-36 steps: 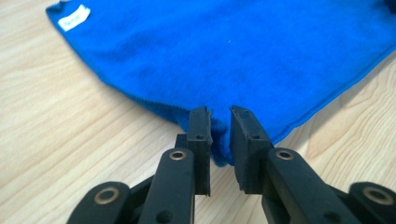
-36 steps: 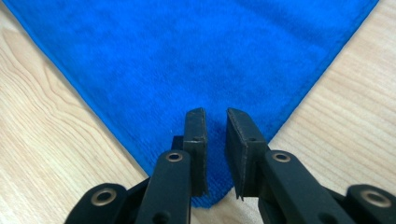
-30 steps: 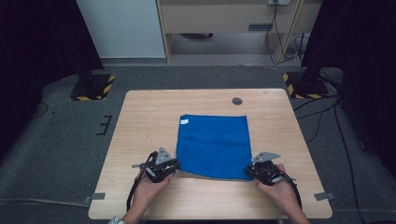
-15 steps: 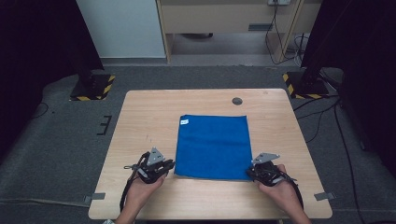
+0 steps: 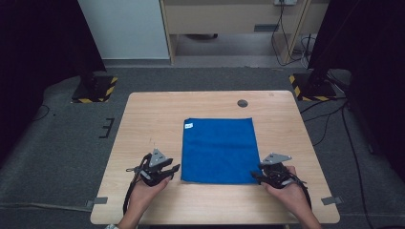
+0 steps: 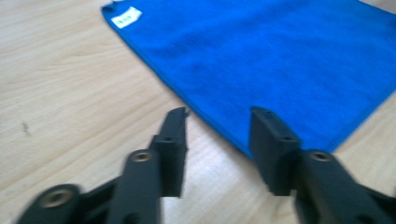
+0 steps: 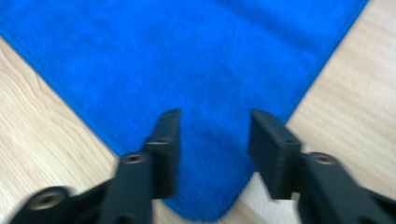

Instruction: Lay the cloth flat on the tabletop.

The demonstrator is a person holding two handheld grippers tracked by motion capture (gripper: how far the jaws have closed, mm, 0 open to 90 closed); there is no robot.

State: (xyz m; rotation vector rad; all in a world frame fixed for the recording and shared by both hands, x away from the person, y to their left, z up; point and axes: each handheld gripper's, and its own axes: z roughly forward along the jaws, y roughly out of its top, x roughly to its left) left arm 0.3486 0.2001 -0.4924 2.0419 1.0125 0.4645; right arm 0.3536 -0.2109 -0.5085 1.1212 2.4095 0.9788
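While both grippers sit at the near corners of the cloth [image 5: 218, 149], I read the step as letting go after laying it flat on the table [image 5: 143, 114]. My left gripper [image 5: 171, 170] has just been opening; in the left gripper view its jaws stand apart with the cloth's near-left corner [image 6: 261, 70] lying just ahead of them and bare wood between the tips, so nothing is gripped. My right gripper [image 5: 256, 174] has likewise just been opening; in the right gripper view the near-right corner [image 7: 205, 70] lies flat between the spread jaws, and the pads do not seem to press it, though the blur leaves me a little unsure.

To do this well I would finish opening fully before moving, then draw both hands straight back toward me, keeping the lower jaws from dragging the hem. The right one needs more care, since fabric lies under it.

Count: one blue cloth, lying square in the near-middle of the table; one white tag [image 5: 189, 126] at its far-left corner; one dark round hole [image 5: 242, 103] near the far edge; two grippers.
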